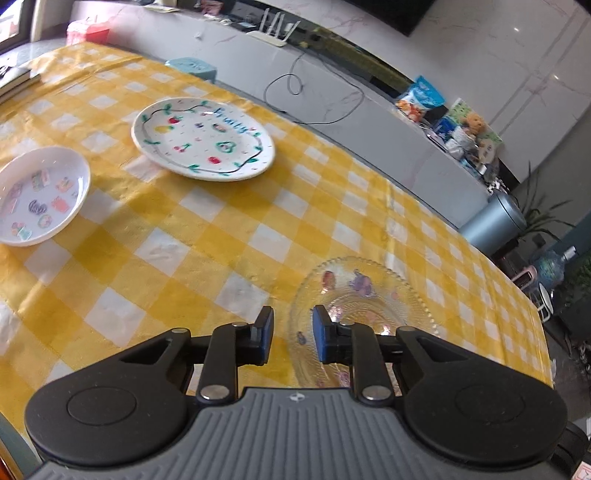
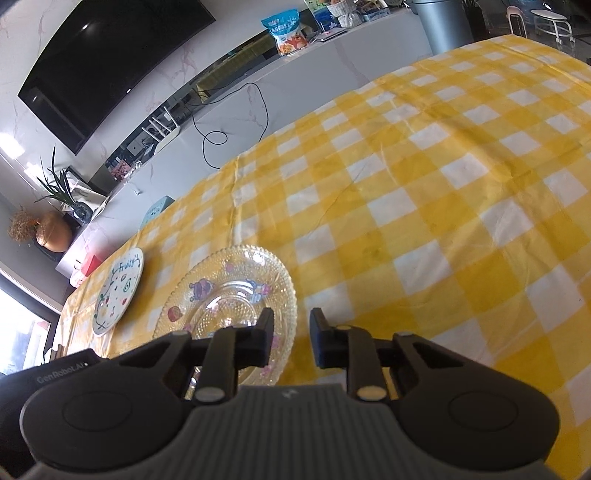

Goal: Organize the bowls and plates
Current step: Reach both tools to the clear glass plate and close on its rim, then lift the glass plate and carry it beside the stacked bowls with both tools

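only the left wrist view takes in the shallow white bowl with small coloured sticker motifs [image 1: 38,195], lying at nine o'clock on the yellow-and-white checked tablecloth [image 1: 207,236], along with a stack of dark books [image 1: 14,79] at the cloth's ten o'clock corner and a white router with upright antennas [image 1: 273,31] on the grey sideboard [image 1: 332,99] at twelve o'clock. only the right wrist view shows the black wall-mounted television [image 2: 107,62] at eleven o'clock, a round golden vase with dried stems [image 2: 51,236] at nine o'clock, and a wide bare stretch of cloth toward two o'clock.

both views share the round white ceramic plate painted with fruits, a green vine border and the blue word "fruity" [image 1: 203,138], well apart from the bowl and flat on the cloth; in the right view it lies at nine o'clock, seen nearly edge-on.

both also share the clear glass plate with a beaded rim, ribbed surface and pink and purple cartoon decals [image 1: 362,310], flat on the cloth, the checks showing through it.

the left gripper [image 1: 291,339] hangs with its black fingers parted and nothing between them, its right finger over the glass plate's near edge; whether it touches is unclear. the right gripper [image 2: 291,341] is likewise spread and empty, its left finger over the same plate's rim at six o'clock.
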The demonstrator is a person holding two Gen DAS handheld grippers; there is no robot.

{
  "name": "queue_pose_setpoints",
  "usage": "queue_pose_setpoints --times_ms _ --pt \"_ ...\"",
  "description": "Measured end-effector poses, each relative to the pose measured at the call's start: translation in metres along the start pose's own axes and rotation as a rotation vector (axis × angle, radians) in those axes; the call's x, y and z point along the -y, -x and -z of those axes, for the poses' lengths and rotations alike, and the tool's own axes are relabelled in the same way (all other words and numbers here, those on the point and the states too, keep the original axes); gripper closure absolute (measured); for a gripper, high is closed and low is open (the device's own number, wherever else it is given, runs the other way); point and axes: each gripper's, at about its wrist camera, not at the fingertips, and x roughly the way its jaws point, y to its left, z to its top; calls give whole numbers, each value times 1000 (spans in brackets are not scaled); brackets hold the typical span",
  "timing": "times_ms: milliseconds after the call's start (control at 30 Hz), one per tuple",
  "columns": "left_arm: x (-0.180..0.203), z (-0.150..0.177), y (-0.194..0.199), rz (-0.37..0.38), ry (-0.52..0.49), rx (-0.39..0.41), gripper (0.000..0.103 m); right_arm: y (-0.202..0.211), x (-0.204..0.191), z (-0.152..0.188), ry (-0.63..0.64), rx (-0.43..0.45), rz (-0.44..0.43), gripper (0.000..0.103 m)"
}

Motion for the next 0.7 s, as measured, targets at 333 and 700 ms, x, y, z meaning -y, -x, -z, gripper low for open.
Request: queue_pose_setpoints --times_ms 333,700 --pt "2 4 -6 15 -20 -24 90 -4 1 2 -31 1 -8 96" --pt "6 10 7 37 -38 -29 92 10 0 2 -28 4 13 97"
